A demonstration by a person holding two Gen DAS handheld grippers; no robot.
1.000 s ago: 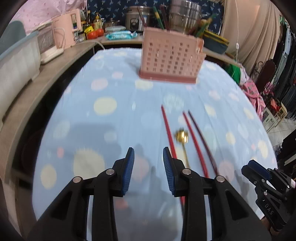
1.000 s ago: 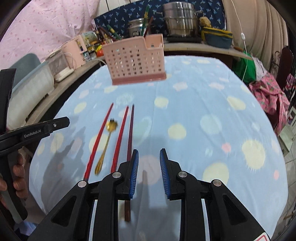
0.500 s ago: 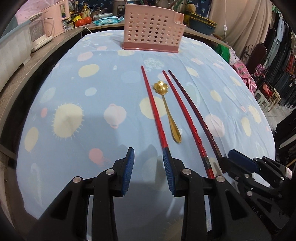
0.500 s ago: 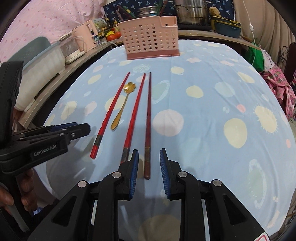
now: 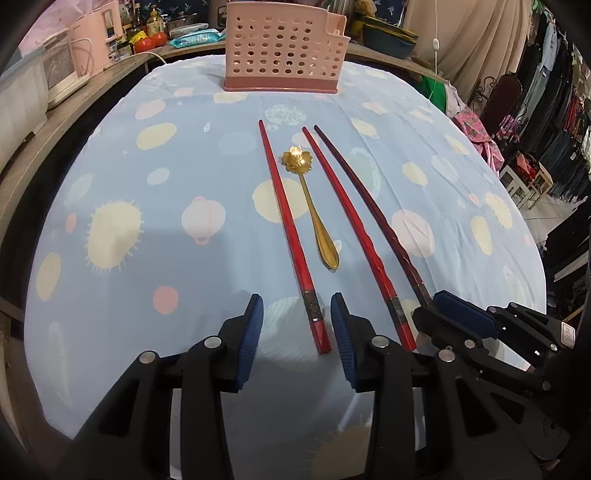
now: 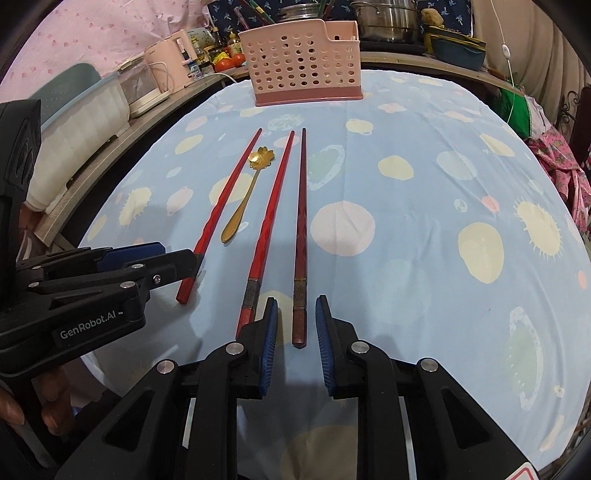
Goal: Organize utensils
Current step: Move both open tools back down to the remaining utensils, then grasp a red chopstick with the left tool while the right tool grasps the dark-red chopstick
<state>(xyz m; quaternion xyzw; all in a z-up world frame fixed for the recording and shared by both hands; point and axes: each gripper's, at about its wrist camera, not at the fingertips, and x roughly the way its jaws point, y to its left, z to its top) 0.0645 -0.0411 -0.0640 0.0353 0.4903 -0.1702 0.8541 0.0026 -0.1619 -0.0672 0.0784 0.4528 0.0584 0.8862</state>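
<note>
Three chopsticks and a gold flower spoon lie side by side on the blue spotted cloth. My left gripper is open, its jaws either side of the near end of the left red chopstick. My right gripper is open, its jaws either side of the near end of the dark red chopstick. The middle red chopstick lies just left of it. The spoon also shows in the right wrist view. A pink perforated utensil basket stands at the table's far edge.
A wooden counter with a pink appliance, a white container and tomatoes runs along the left. Steel pots and a blue dish stand behind the basket. Clothes racks and a chair stand off to the right.
Both grippers have pulled back and lowered toward the near ends of the chopsticks. Each now has one chopstick end between its open jaws.
</note>
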